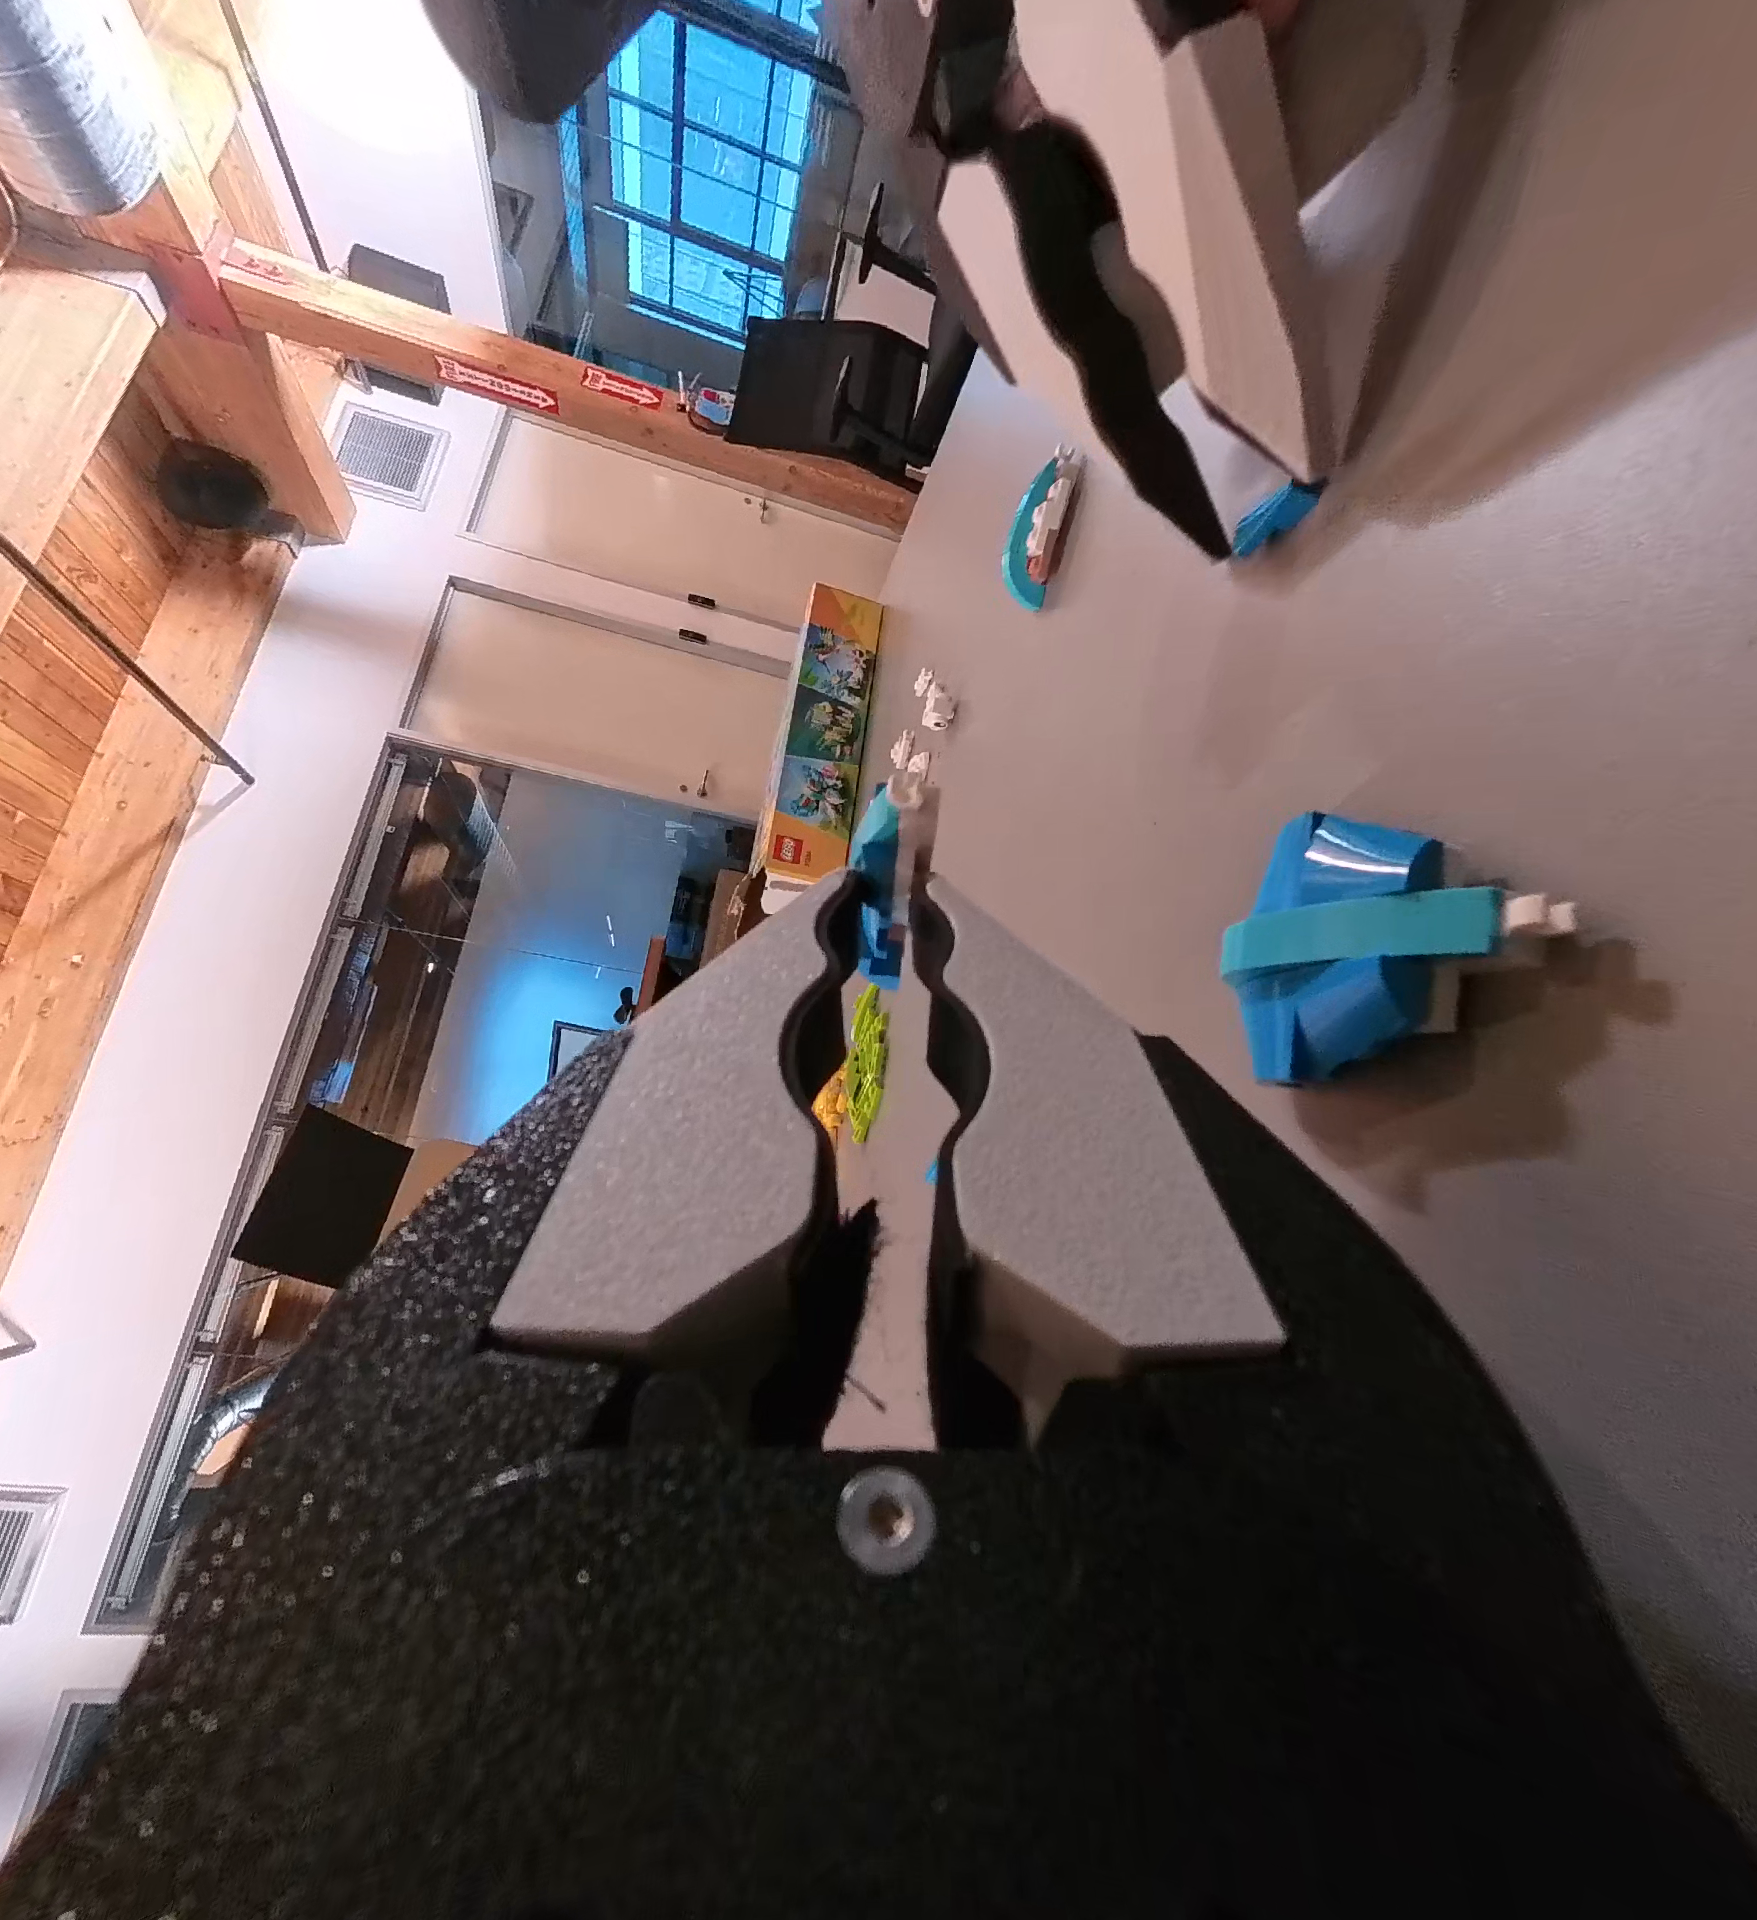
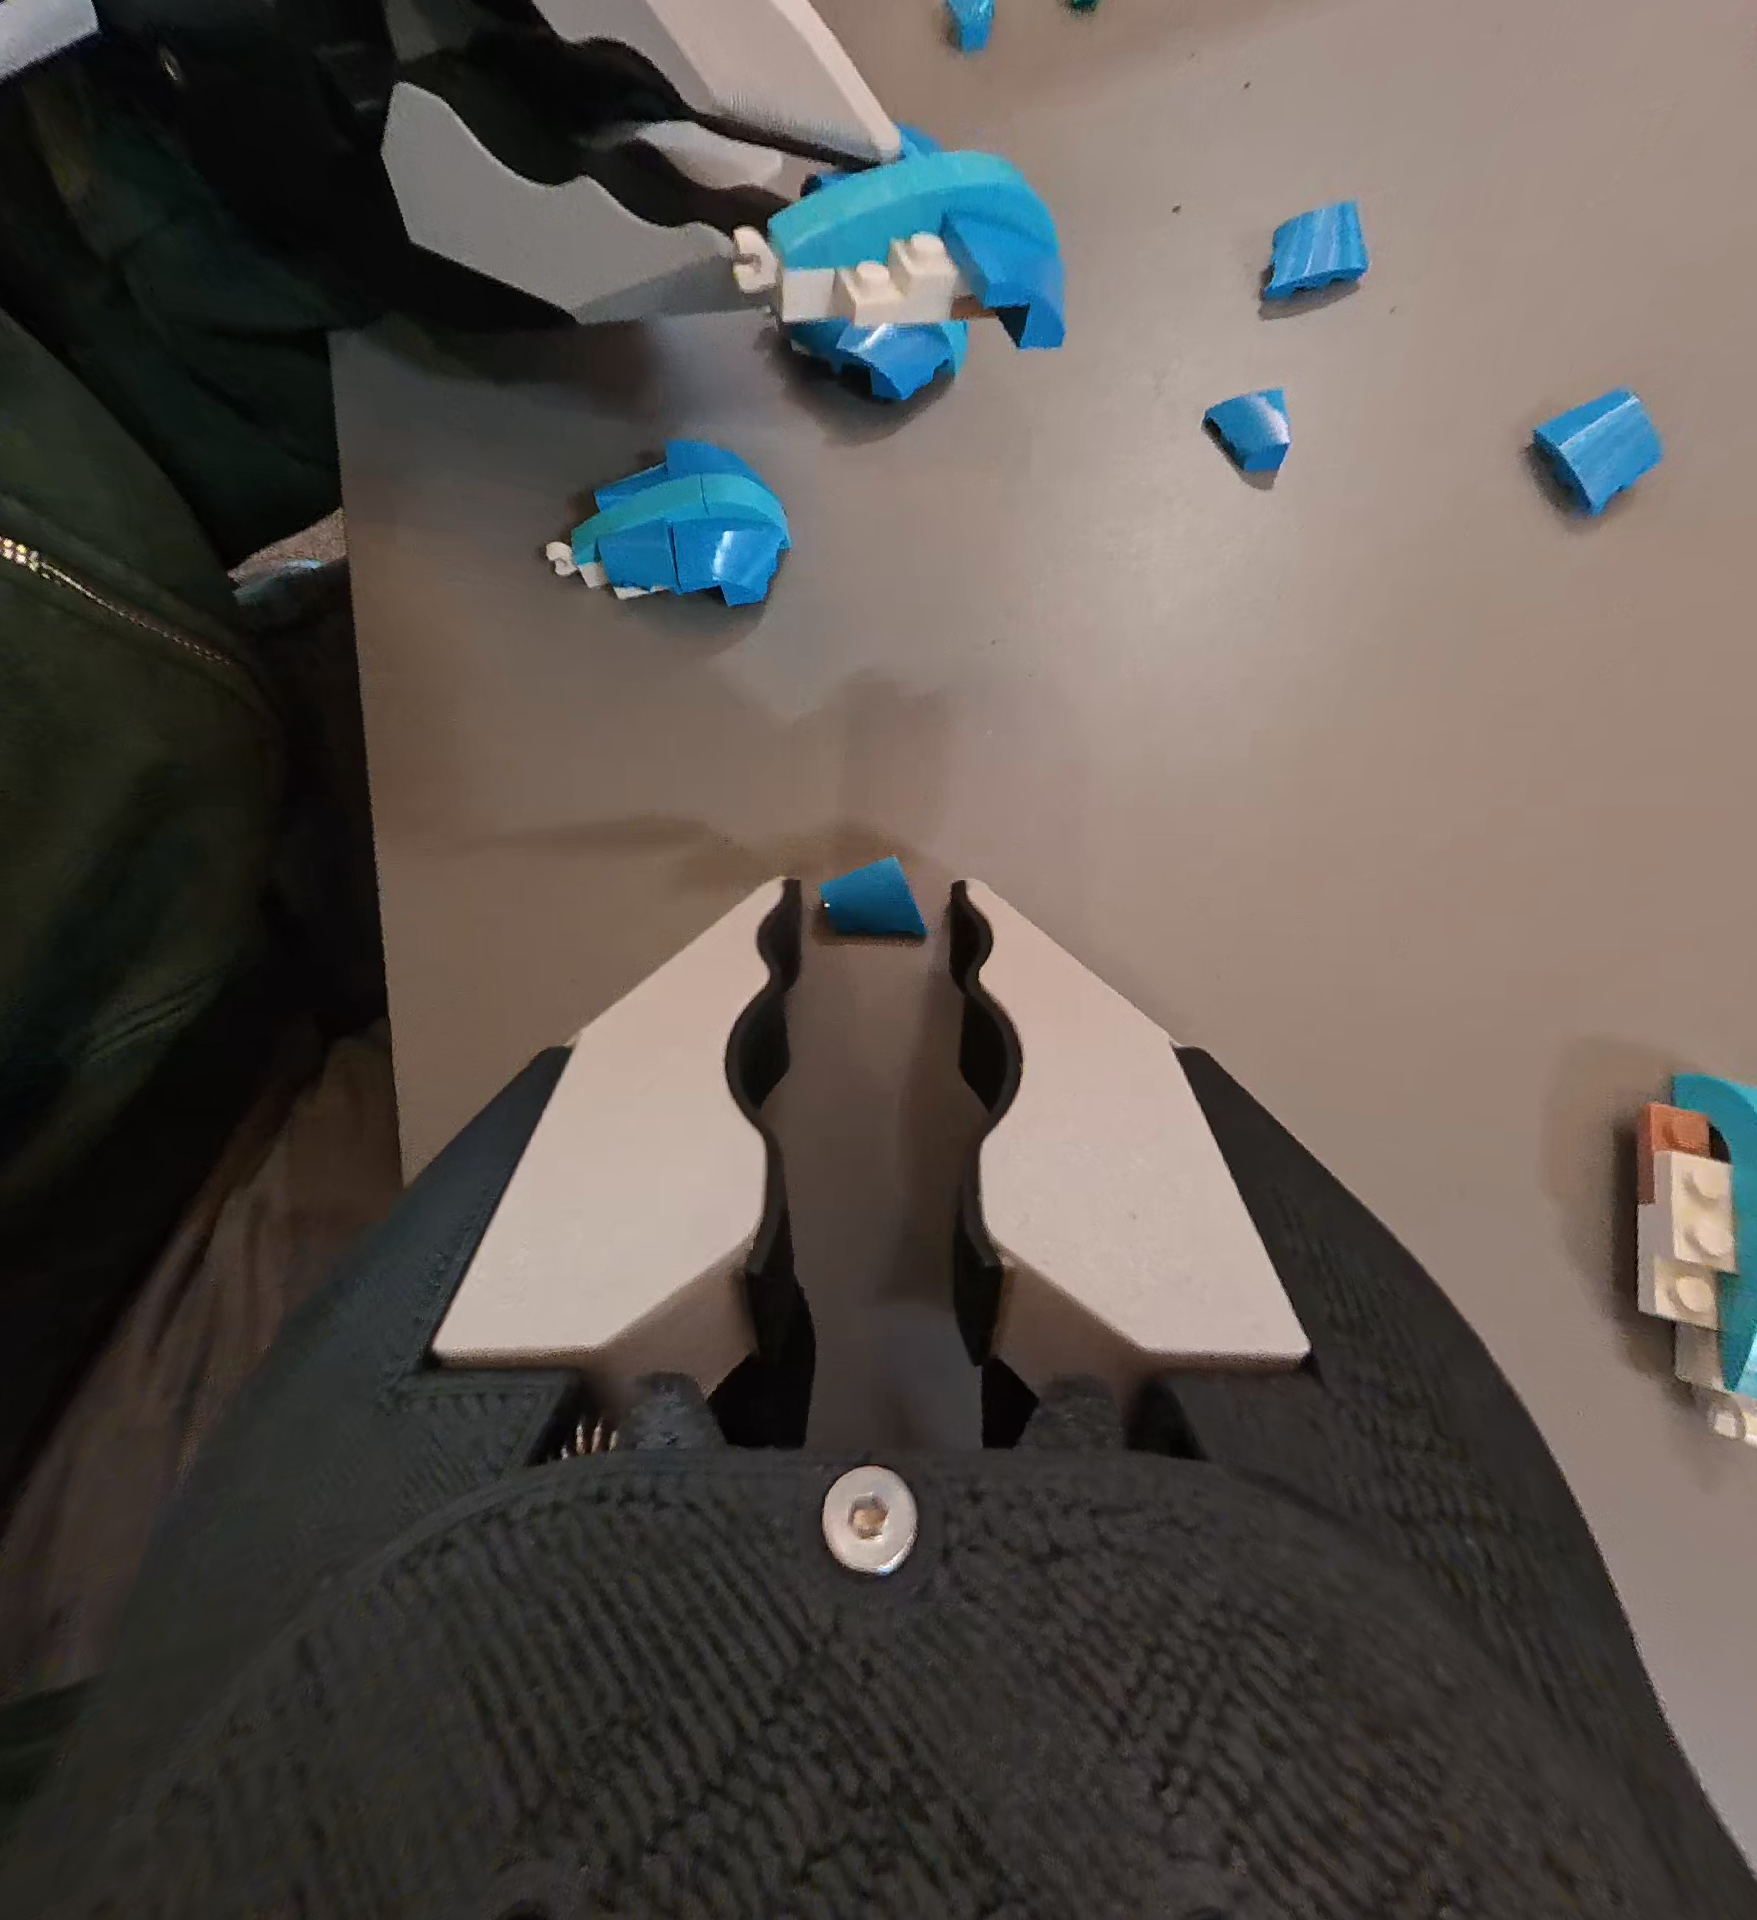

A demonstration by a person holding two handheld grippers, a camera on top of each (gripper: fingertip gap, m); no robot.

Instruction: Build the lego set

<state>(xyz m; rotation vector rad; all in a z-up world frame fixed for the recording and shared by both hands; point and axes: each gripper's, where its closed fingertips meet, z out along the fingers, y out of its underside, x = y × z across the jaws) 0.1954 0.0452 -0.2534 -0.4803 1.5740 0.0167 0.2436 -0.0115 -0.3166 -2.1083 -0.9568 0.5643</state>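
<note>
My left gripper (image 1: 884,883) is shut on a blue and white lego assembly (image 1: 879,925). In the right wrist view the left gripper (image 2: 801,218) comes in from the top left, holding that assembly (image 2: 915,260) just above the grey table (image 2: 1165,727). My right gripper (image 2: 872,896) is open, low over the table near its left edge. A small blue wedge piece (image 2: 872,902) lies between its fingertips with a gap on each side. In the left wrist view the right gripper (image 1: 1258,530) is at the top right with the wedge (image 1: 1279,514) at its tips.
A second blue assembly (image 2: 676,530) lies near the table edge (image 2: 365,727). Three loose blue slopes (image 2: 1315,255) (image 2: 1248,426) (image 2: 1596,447) lie farther out. A teal arch with white and brown bricks (image 2: 1726,1247) is at the right. A person's dark jacket (image 2: 74,727) is at the left. The set's box (image 1: 827,727) stands at the table's far end. My hands' fingertips stand some 10 cm from each other.
</note>
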